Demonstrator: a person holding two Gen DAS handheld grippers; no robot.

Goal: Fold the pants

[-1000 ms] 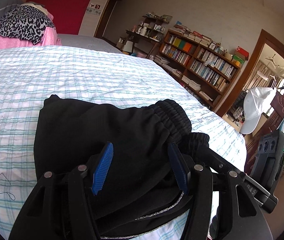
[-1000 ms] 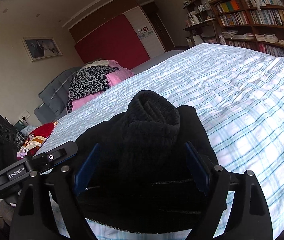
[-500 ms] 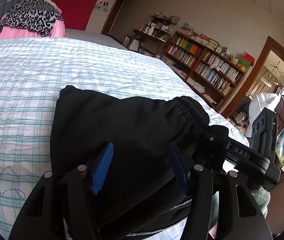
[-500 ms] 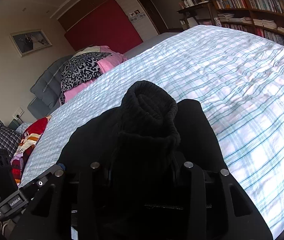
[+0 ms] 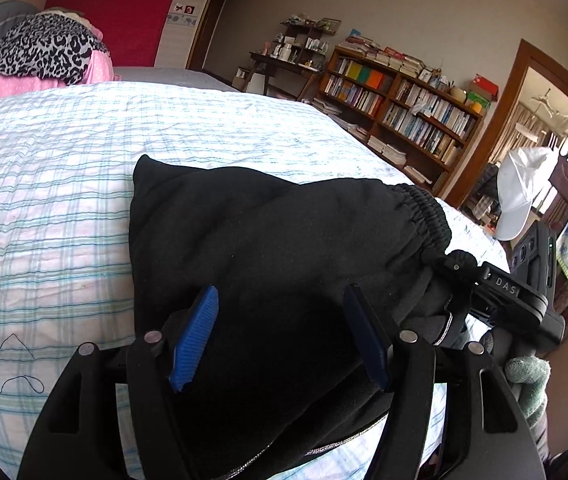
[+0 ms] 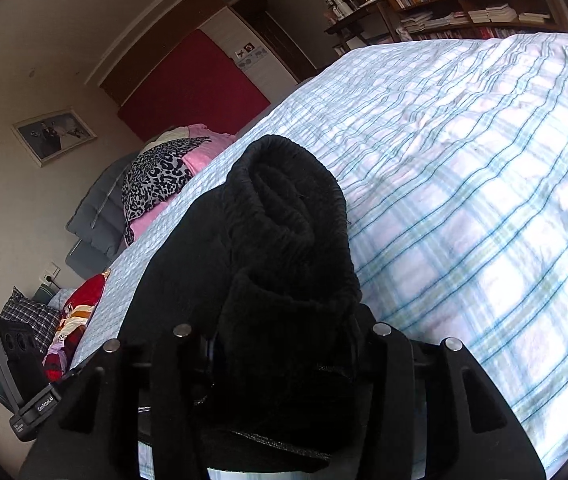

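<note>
Black pants (image 5: pixel 268 240) lie folded on the bed near its front edge, elastic waistband (image 5: pixel 424 216) at the right. My left gripper (image 5: pixel 280 332) is open, its blue pads on either side of the fabric's near edge without pinching it. In the right wrist view the bunched waistband (image 6: pixel 288 216) rises straight ahead. My right gripper (image 6: pixel 284 344) is shut on the pants at that waistband end; its pads are hidden in the cloth. The right gripper also shows at the right of the left wrist view (image 5: pixel 504 292).
The bed has a white and blue plaid sheet (image 5: pixel 44 208). A leopard-print and pink pile (image 5: pixel 44 56) lies at the headboard end. Bookshelves (image 5: pixel 404 108) stand beyond the bed. A white cap (image 5: pixel 520 192) hangs at the right. Clothes (image 6: pixel 76 320) lie beside the bed.
My right gripper closed on the waistband end of the pants. Both grippers moved forward along the bed, carrying the pants with them. The left gripper stayed open.
</note>
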